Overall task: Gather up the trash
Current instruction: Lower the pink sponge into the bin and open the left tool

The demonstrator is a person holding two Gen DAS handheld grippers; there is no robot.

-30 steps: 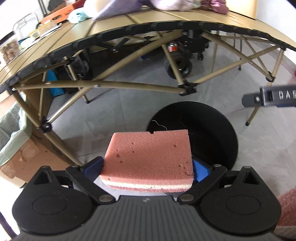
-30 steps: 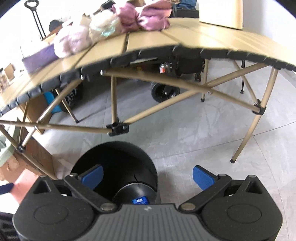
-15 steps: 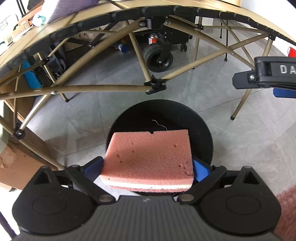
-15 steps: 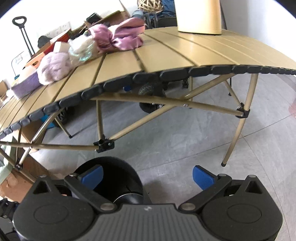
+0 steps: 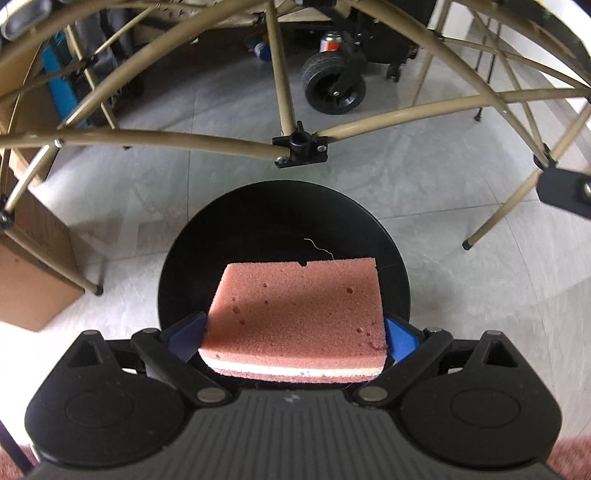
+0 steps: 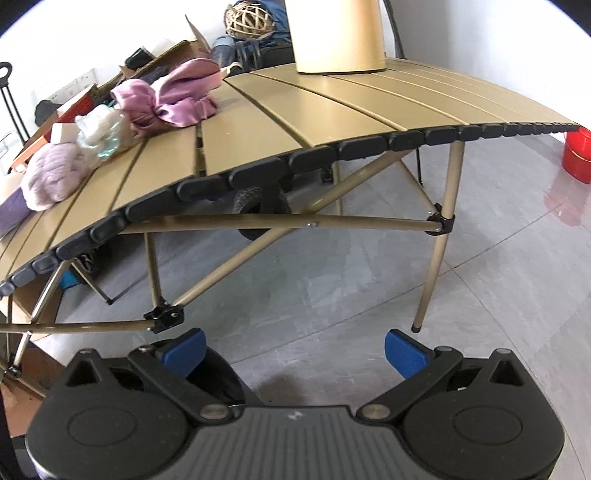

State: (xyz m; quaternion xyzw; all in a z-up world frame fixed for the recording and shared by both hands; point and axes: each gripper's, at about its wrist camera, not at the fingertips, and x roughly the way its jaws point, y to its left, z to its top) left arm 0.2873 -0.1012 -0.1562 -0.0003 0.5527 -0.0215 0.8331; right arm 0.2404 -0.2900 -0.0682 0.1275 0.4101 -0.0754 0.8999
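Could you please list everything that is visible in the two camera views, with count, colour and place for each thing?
sponge: one, pink with a white layer, held over the bin's opening
bin: one, black, round, on the floor before the table frame
folding table: one, tan slats with black end caps
cloth bundles: several, pink, lilac, white, on the tabletop's left side
tan container: one, on the table's far edge
wicker ball: one, beige, behind the table
cardboard box: one, brown, on the floor at left
bucket: one, red, on the floor at far right
wheel: one, black, under the table
left gripper: shut on the sponge
right gripper: open, holding nothing
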